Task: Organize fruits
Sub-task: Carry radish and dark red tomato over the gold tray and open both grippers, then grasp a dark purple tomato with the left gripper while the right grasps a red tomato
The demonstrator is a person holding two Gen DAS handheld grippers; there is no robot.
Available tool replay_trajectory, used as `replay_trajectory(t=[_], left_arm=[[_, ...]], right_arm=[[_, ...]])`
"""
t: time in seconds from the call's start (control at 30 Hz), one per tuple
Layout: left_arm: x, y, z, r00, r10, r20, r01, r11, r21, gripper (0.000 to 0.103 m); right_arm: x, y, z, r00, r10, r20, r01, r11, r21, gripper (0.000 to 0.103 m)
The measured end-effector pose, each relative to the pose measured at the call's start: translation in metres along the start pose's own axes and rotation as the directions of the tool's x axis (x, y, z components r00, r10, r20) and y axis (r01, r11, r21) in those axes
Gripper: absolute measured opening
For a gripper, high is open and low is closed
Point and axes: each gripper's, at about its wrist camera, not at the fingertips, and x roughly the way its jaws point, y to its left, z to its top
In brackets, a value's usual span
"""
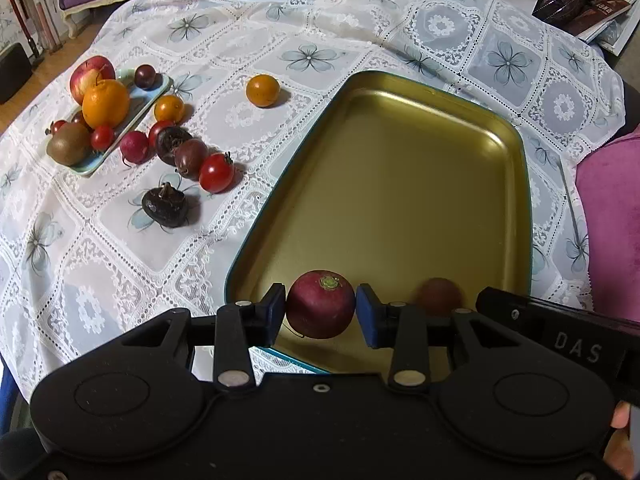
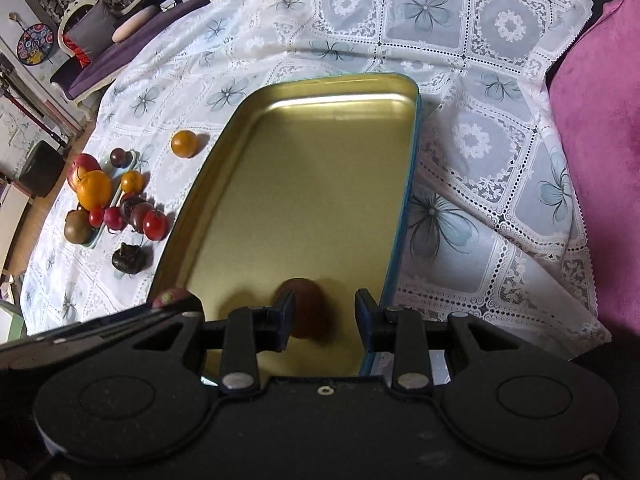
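A gold metal tray (image 1: 400,184) with a teal rim lies on the lace tablecloth; it also shows in the right wrist view (image 2: 304,184). My left gripper (image 1: 321,312) is shut on a red radish (image 1: 321,304), held just above the tray's near corner. A dark brown-purple fruit (image 2: 306,308) lies on the tray floor between my right gripper's (image 2: 325,316) open fingers; it shows blurred in the left wrist view (image 1: 438,294). The radish tip shows in the right wrist view (image 2: 172,296).
At left, a small pale green dish (image 1: 132,120) holds an apple (image 1: 90,76), an orange (image 1: 106,103), a kiwi (image 1: 69,143) and small fruits. Loose tomatoes (image 1: 216,172), dark fruits (image 1: 165,204) and a small orange fruit (image 1: 262,90) lie beside it. A pink cushion (image 2: 600,128) is at right.
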Motion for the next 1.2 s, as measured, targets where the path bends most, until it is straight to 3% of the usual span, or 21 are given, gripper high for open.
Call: replay_trajectory(t=[0.3,0.43,0.73,0.9,1.2], left_arm=[[-0.003,0.004,-0.002,0.999,0.024,0.023,-0.023,1.0,-0.009,0.048],[-0.008,0.01,0.001,0.999,-0.03,0.027,0.031,0.999,-0.021,0.048],[-0.013,0.019,0.005,0.999,-0.003,0.054,0.005,0.999,-0.037,0.048],[-0.016,0.035,0.01,0.998,0.018,0.066,-0.014,0.998,-0.058,0.048],[-0.016,0.087,0.033,0.993,0.081,0.086,-0.071,0.99,-0.124,0.048]], right_arm=[[0.002,0.001,0.003,0.999,0.0,-0.037,-0.001,1.0,-0.012,0.037],[0.004,0.003,0.002,0.999,-0.003,-0.052,0.002,1.0,-0.018,0.037],[0.001,0.007,0.002,0.998,-0.024,-0.061,0.02,0.998,-0.058,0.036],[0.002,0.014,0.003,0.995,-0.053,-0.082,0.043,0.992,-0.118,0.037],[0.008,0.022,0.01,0.995,-0.084,-0.061,0.08,0.994,-0.075,0.037]])
